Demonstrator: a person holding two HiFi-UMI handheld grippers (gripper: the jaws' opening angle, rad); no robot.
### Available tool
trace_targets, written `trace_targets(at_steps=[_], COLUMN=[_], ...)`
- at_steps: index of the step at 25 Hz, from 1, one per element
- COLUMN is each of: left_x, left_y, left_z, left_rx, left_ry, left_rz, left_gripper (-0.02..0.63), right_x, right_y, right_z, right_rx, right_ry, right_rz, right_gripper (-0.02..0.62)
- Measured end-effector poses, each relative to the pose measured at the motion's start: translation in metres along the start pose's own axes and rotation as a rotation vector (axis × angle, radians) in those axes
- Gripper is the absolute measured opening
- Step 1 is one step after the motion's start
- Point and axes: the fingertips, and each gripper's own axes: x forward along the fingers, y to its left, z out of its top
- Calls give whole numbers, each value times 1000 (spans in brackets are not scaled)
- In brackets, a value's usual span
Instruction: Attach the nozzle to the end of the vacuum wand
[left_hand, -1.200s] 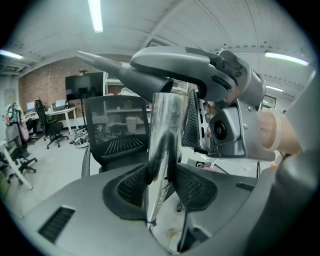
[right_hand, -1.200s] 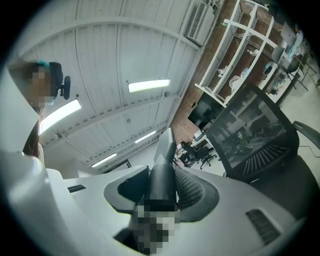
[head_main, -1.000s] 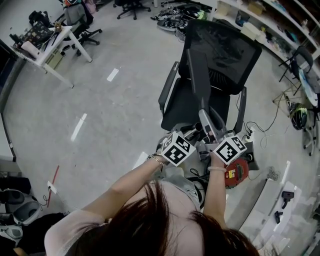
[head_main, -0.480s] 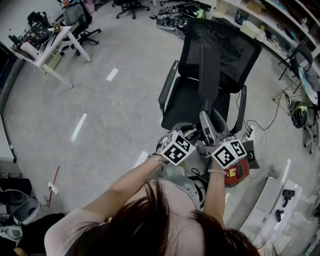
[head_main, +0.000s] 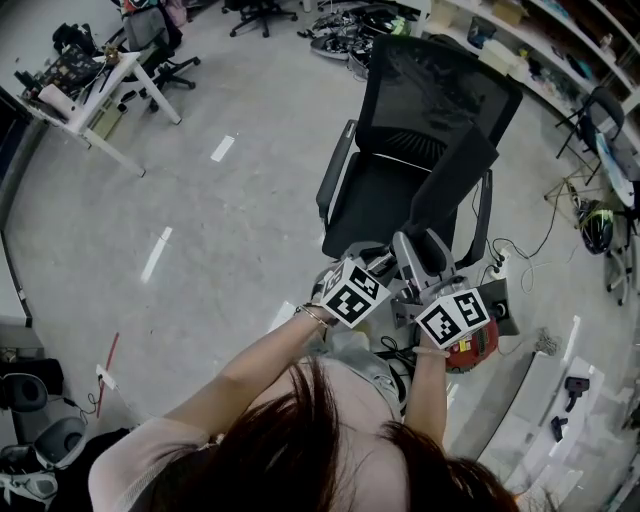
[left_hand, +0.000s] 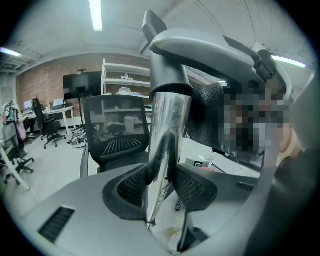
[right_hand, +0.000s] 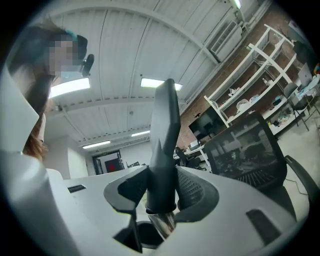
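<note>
The left gripper has its jaws clenched on the shiny vacuum wand. The right gripper jaws grasp the dark nozzle, with the wand's metal end showing just under its collar. In the head view the nozzle points out over a black office chair.

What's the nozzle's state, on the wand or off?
On: the shiny wand pokes into the nozzle, held by the right gripper. Fully seated: cannot tell.
</note>
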Motion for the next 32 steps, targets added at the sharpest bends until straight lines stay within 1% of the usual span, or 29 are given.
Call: trace_targets(at_steps=[6,10,17,21,24,29,30,32], left_x=[1,2,0,-1,-2,-3,-3,-5], left_y=[0,2,3,5,4,3,3,4], left_z=[-1,-3,-1,-2,-2,-2,-2,-2], left_rx=[-1,-5,1,-3,1,7,8,12], left_ry=[-1,-1,0,-4,-11,-20,-22,-30], left_rz=[-9,-13,-19,-22,-28,-28,-30,-32], left_gripper=[155,155,155,155,155,155,155,155], right_x=[1,-2,2,3,1,-2,-3,-5], right_y=[5,9,17,19,22,27,27,27], right_z=[-8,-10,-12,-12,-12,-16,-17,-17], right_rx=[-77,-133,-294,-319,-338,-454,-453,-415], right_ry=[39,45,111,98,83,107,103,86], right_rz=[-20,-37,-73,-92,-123,-179,-185,-183], right_gripper=[184,183,183,183,183,182,181,181])
